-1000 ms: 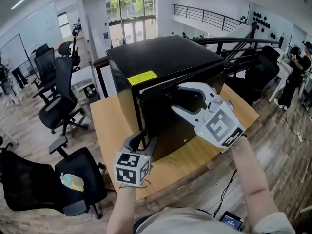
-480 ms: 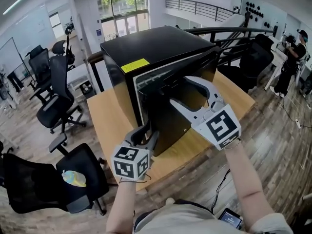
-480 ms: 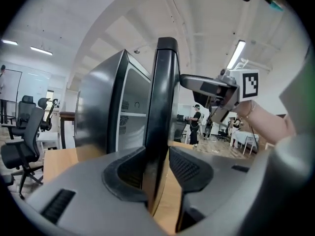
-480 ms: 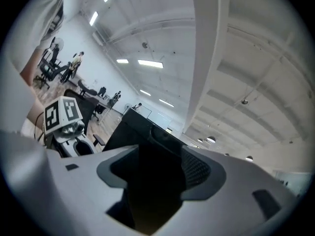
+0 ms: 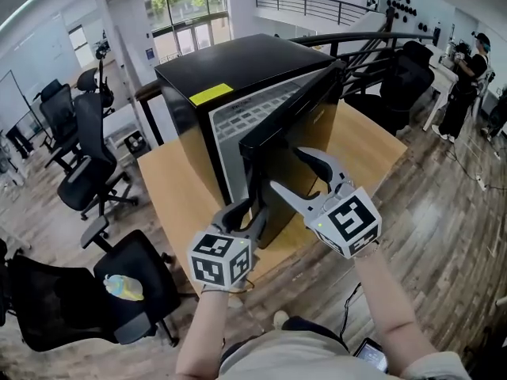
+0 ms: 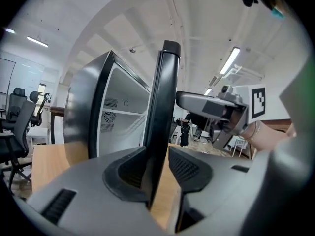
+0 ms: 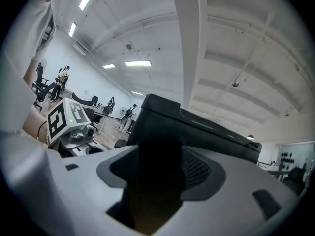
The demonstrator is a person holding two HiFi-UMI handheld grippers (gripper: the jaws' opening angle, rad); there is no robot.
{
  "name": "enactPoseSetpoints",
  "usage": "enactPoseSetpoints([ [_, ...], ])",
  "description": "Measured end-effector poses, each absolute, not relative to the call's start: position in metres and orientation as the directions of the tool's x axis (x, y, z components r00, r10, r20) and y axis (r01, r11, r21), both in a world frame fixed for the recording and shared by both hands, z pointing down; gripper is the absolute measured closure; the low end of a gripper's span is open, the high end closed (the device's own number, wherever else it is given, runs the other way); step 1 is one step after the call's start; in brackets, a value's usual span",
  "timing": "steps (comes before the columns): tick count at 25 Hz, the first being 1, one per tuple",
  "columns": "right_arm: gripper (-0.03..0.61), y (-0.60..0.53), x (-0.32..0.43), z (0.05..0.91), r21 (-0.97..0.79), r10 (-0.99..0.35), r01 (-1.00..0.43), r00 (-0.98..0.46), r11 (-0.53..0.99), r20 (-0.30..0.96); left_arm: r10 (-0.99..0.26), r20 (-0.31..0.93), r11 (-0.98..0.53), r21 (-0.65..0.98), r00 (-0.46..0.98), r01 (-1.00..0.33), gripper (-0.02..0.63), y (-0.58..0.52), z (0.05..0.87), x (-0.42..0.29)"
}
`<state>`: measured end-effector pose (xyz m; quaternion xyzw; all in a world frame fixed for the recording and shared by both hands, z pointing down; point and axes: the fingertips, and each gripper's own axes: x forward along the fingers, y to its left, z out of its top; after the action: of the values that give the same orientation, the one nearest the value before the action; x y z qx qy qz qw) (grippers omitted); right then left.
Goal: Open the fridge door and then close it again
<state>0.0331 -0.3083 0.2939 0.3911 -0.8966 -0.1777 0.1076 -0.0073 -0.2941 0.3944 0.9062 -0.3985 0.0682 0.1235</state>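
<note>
A black mini fridge point(image 5: 238, 70) stands on a wooden table point(image 5: 178, 188), its door point(image 5: 297, 125) swung partly open so the white inside point(image 5: 257, 109) shows. My left gripper point(image 5: 244, 212) straddles the door's free edge point(image 6: 165, 107) low down. Its jaws are closing; the left pad lies against the edge and a thin gap shows at the right pad. My right gripper point(image 5: 286, 167) hovers in front of the door's face point(image 7: 197, 127). Its jaws are opening wide, with nothing gripped between them. In the left gripper view the right gripper point(image 6: 211, 104) shows beyond the door.
Black office chairs point(image 5: 87, 157) stand to the left, and one chair point(image 5: 119, 287) at the lower left holds a yellowish object. A dark railing point(image 5: 372, 42) runs behind the fridge. A person point(image 5: 463, 77) stands at the far right. The table's front edge point(image 5: 269, 264) is close to my body.
The door has swung wider open as my left gripper drew its edge towards me. My right gripper dropped from the door's top to its front face and its jaws spread.
</note>
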Motion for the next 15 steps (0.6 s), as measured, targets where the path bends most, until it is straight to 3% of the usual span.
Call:
enactPoseSetpoints([
  [15,0.324,-0.264,0.058,0.329,0.125,-0.798,-0.793,-0.602,0.596,-0.017,-0.626,0.211,-0.737,0.155,0.751,-0.658,0.488,-0.259,0.396,0.026],
])
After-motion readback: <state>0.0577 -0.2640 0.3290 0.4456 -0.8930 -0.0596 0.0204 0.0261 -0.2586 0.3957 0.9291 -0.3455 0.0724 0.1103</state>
